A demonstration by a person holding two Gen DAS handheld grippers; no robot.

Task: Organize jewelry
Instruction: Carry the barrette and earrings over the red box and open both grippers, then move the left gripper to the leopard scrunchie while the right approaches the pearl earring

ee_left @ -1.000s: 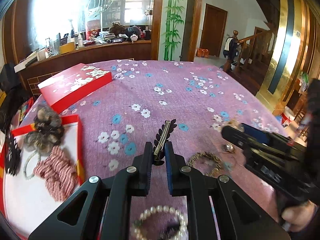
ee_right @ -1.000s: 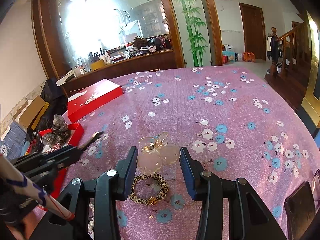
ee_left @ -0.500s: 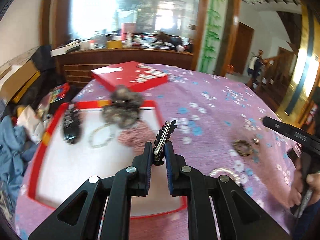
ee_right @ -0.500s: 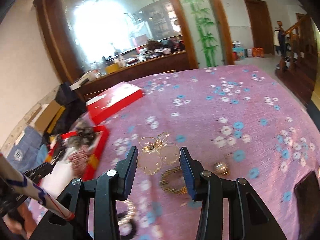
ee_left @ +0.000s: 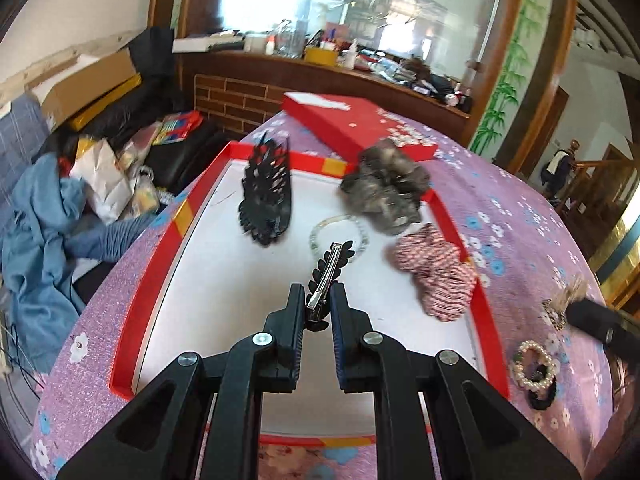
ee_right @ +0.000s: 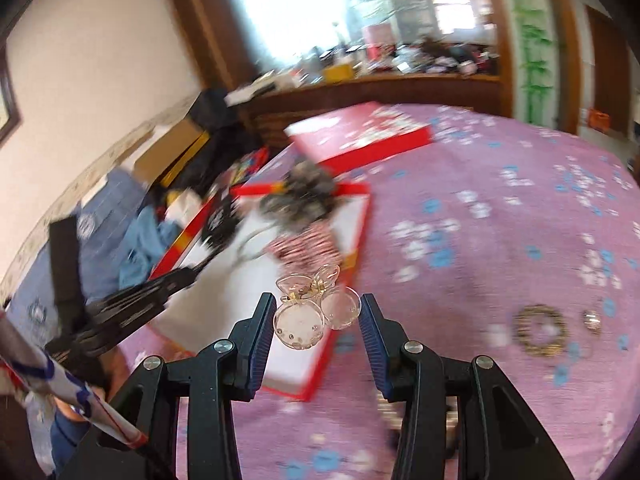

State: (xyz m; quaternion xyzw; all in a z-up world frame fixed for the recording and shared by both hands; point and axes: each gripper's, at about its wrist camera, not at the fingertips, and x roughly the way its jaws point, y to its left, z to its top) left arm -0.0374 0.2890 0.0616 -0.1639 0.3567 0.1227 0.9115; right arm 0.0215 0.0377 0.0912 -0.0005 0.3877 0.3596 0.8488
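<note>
A: Where is the left gripper (ee_left: 318, 308) and what does it hold?

B: Its jaws are nearly closed on a black leaf-shaped hair clip (ee_left: 328, 276), which sticks out forward over the white floor of the red-rimmed tray (ee_left: 148, 280). Under it the floor is bare; the near half of the tray has free room.

A: And the far half?

B: More crowded. A black comb clip (ee_left: 266, 196) leans near the far rim, a grey fluffy scrunchie (ee_left: 384, 188) sits on the far right corner, a beaded bracelet (ee_left: 320, 232) lies between them, and a red-striped scrunchie (ee_left: 436, 272) lies against the right rim.

A: The right gripper (ee_right: 318, 316)?

B: Its jaws are partly open and they press on a clear claw clip (ee_right: 308, 312), above the tray's near corner. This view is blurred.

A: Outside the tray?

B: On the purple flowered cloth (ee_left: 532, 240) a pearl bracelet (ee_left: 534, 364) lies beside the right rim. In the right view a leopard scrunchie (ee_right: 540, 330) lies well apart, with open cloth around it.
</note>
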